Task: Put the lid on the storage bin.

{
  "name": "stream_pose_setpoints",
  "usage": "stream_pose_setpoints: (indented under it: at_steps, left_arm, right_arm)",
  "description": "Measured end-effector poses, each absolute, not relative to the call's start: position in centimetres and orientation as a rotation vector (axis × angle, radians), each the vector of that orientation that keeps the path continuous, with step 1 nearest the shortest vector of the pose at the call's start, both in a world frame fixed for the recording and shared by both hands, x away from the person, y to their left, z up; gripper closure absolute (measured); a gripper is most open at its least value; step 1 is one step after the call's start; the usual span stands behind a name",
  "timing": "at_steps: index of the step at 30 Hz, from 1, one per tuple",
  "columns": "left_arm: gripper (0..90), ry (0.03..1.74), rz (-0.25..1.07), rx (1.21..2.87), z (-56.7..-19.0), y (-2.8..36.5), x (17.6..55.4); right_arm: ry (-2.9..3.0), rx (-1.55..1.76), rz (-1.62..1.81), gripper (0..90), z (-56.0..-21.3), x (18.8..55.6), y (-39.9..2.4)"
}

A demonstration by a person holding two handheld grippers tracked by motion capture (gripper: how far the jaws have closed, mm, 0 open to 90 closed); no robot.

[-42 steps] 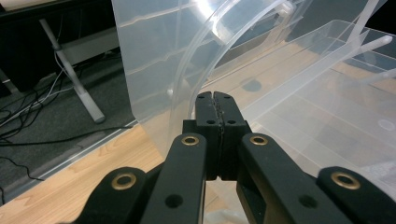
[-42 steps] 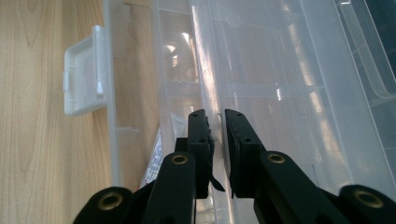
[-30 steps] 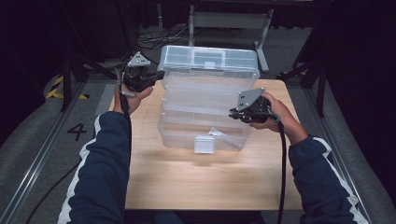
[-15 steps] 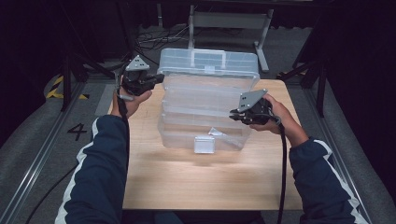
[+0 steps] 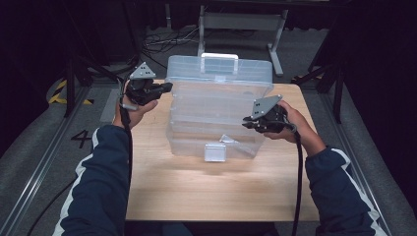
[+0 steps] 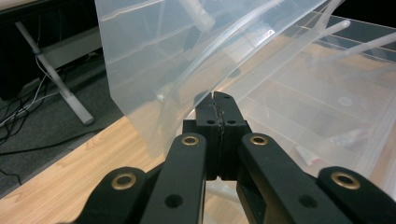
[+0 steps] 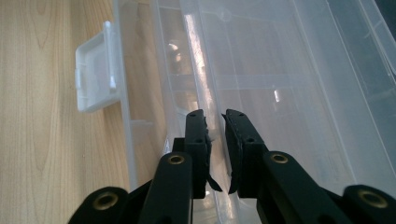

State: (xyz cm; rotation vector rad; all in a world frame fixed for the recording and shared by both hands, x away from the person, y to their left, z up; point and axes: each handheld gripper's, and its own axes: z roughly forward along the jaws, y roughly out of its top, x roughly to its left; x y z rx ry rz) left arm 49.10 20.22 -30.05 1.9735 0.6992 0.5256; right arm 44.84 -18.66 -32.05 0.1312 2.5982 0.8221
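1. Where our left fingers (image 6: 219,109) meet, they are pressed together on the left edge of the raised lid (image 5: 221,73) of the clear plastic box (image 5: 216,123). In the left gripper view the thin translucent lid edge appears to be pinched between them.
2. Our right fingers (image 7: 239,130) stand slightly apart, with the right-hand rim of the box passing up between them. We judge that rim is not clamped: a small gap shows in the right gripper view, and the pads do not visibly press.
3. Moving outward, the left gripper (image 5: 164,88) sits at the far left corner of the box and the right gripper (image 5: 247,124) at its near right side, so the two hands flank it diagonally.
4. The box lies in the middle of the worktop (image 5: 167,191), its long axis running left to right, with its white latch (image 5: 215,152) on the near wall and the lid hinged up towards the far side.
5. The relation that matters next: the lid lies directly in the left fingers, so that hand steers the lid about its left-right hinge line, while the right hand is placed to steady the base.
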Motion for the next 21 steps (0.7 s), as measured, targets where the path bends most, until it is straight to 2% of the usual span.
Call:
stream_pose_setpoints:
  at_steps: [21]
  left_arm:
    - [90.0,0.657,0.496,2.019,-30.8,20.5,47.5]
  right_arm:
    - [2.594,0.163,0.819,80.1,-32.0,44.1,-20.1]
